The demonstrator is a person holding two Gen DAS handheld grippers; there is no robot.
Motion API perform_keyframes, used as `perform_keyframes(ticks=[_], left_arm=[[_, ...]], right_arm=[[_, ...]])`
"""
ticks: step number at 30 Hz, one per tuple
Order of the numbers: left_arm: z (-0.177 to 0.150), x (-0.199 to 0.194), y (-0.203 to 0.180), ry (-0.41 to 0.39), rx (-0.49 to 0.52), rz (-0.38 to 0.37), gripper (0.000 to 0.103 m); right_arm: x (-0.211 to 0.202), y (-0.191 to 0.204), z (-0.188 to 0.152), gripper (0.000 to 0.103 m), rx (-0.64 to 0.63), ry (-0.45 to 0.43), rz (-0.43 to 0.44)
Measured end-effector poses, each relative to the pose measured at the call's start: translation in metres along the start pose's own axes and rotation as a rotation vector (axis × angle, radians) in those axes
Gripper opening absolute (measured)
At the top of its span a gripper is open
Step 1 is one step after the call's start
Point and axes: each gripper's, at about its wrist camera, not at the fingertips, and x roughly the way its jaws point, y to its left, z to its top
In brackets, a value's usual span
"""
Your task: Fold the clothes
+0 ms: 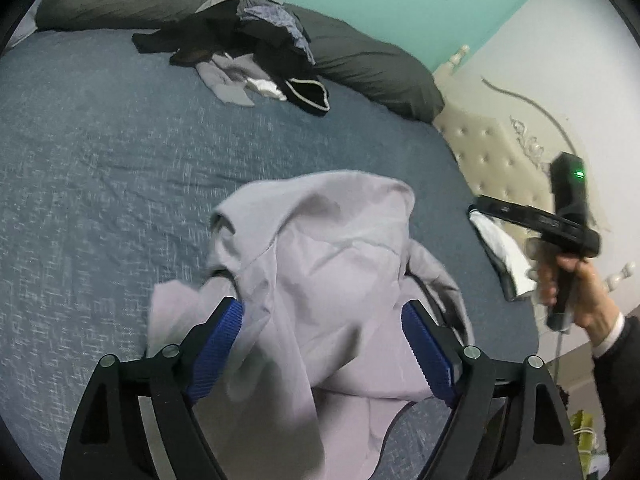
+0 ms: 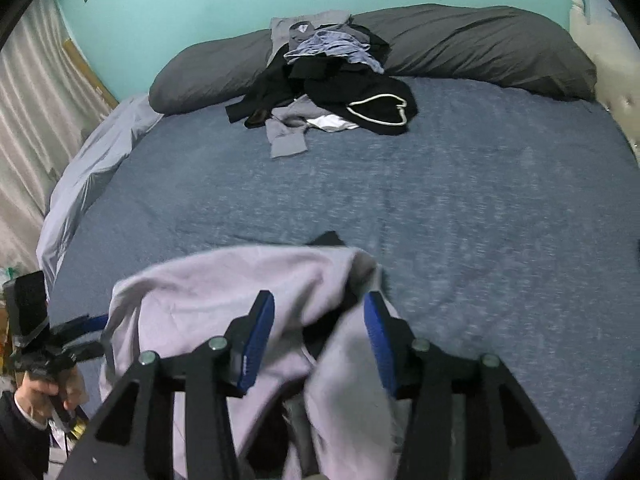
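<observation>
A pale lilac-grey garment (image 1: pixel 320 280) lies crumpled on the near part of the blue bedspread (image 1: pixel 100 160), bunched in soft folds with dark trim showing at its edges. The left gripper (image 1: pixel 322 344) stands with its 2 blue pads wide apart, cloth loose between them. The right gripper (image 2: pixel 320 340) is partly open over the same garment, not pinching it. A heap of unfolded clothes (image 2: pixel 328 80) sits far off against the grey pillows (image 2: pixel 480 44).

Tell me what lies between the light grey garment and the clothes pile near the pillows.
Only bare blue bedspread separates the light grey garment from the clothes pile; both wrist views show it.
</observation>
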Motion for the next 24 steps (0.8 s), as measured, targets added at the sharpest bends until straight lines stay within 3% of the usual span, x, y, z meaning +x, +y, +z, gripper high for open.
perform_keyframes(ticks=[8, 12, 18, 24], left_arm=[[-0.017, -0.016, -0.021, -0.099, 0.018, 0.076, 0.086], [-0.026, -0.034, -0.034, -0.129, 0.051, 0.073, 0.086], [-0.033, -0.023, -0.074, -0.097, 0.179, 0.045, 0.086], [-0.029, 0.025, -0.079, -0.037, 0.254, 0.128, 0.085]], right_arm=[[0.01, -0.028, -0.061, 0.048, -0.032, 0.125, -0.008], [0.028, -0.03, -0.083, 0.048, -0.026, 0.181, 0.022], [0.026, -0.022, -0.088, 0.048, -0.022, 0.155, 0.063], [0.001, -0.005, -0.081, 0.048, -0.052, 0.087, 0.091]])
